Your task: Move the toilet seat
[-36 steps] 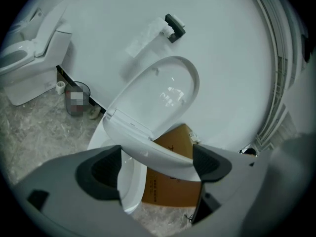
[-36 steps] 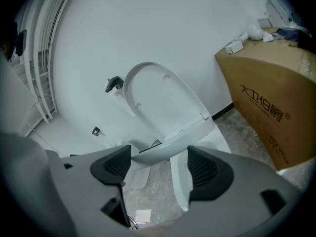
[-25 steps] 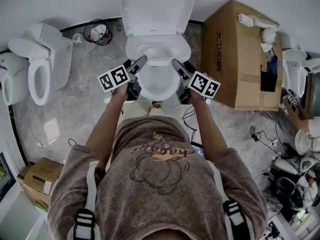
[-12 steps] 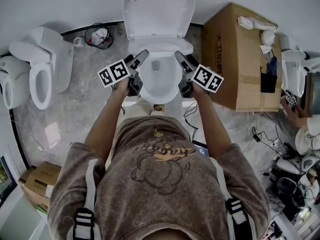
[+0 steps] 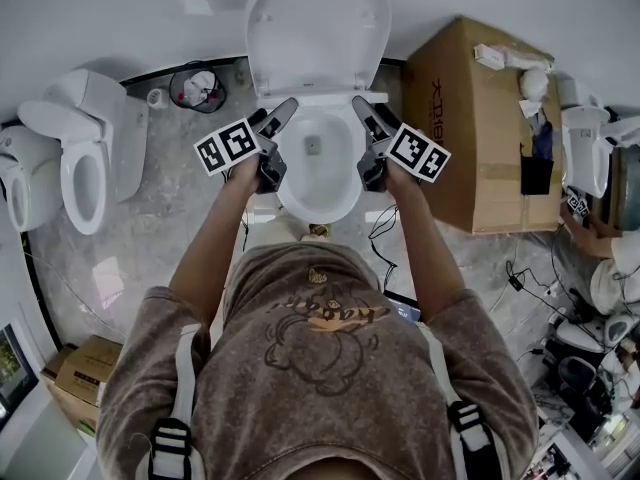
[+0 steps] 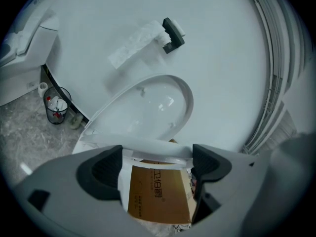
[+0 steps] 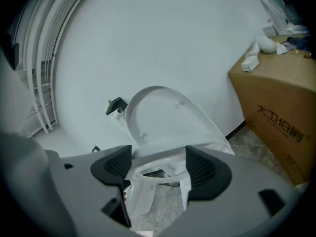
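Observation:
A white toilet stands against the wall with its lid (image 5: 317, 28) upright. Its seat (image 5: 320, 100) is tilted up off the bowl (image 5: 320, 211), and water shows inside. My left gripper (image 5: 280, 116) grips the seat's left side and my right gripper (image 5: 362, 114) its right side. In the left gripper view the seat's white rim (image 6: 158, 154) spans the gap between both pads of the left gripper (image 6: 157, 161), with the lid (image 6: 143, 107) behind. In the right gripper view the seat ring (image 7: 158, 157) sits between the pads of the right gripper (image 7: 159, 166), under the lid (image 7: 163, 117).
A large cardboard box (image 5: 480, 118) stands close on the right of the toilet. A second toilet (image 5: 80, 158) and a wire waste bin (image 5: 200, 88) are on the left. Cables (image 5: 520, 268) lie on the floor at right. A paper holder (image 6: 170, 33) hangs on the wall.
Both grippers have moved up and toward the wall together. The seat has risen with them off the bowl, uncovering the water.

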Demonstrator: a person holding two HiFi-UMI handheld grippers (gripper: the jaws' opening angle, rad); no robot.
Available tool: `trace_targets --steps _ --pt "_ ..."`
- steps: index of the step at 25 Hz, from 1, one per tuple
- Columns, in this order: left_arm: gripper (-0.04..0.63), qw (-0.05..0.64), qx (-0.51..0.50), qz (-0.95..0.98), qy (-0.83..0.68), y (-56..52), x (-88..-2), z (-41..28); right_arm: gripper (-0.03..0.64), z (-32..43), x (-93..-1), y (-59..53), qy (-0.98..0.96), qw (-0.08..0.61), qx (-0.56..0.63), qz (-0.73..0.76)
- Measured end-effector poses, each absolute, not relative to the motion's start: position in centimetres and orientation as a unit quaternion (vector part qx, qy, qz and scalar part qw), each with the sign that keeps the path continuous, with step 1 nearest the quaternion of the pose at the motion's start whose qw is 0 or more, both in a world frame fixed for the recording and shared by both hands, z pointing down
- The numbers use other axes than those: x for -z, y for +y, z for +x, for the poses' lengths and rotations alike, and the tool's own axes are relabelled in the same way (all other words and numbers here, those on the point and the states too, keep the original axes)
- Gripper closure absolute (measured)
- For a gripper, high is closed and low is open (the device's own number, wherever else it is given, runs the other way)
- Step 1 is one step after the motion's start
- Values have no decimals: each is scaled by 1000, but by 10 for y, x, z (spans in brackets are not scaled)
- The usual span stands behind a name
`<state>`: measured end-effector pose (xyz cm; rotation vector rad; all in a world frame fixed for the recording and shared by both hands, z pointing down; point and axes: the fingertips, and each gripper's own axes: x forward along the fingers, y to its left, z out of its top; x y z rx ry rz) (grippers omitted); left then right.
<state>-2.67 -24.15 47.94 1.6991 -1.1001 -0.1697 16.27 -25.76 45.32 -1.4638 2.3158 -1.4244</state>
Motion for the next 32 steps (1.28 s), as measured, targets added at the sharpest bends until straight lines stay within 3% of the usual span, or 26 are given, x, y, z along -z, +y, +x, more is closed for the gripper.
trace_targets --steps 22,23,26,32 --pt "154 514 42 717 -468 -310 -471 -34 293 147 -439 -340 747 87 483 -448" --pt "160 509 30 720 -471 -312 -473 -35 293 146 -438 -344 746 88 483 -449" --pt "273 503 18 718 -481 -319 -476 -42 293 144 -436 -355 745 91 482 -453" --pt "265 525 65 709 -466 -332 -472 -48 291 142 -436 -369 741 96 485 -455"
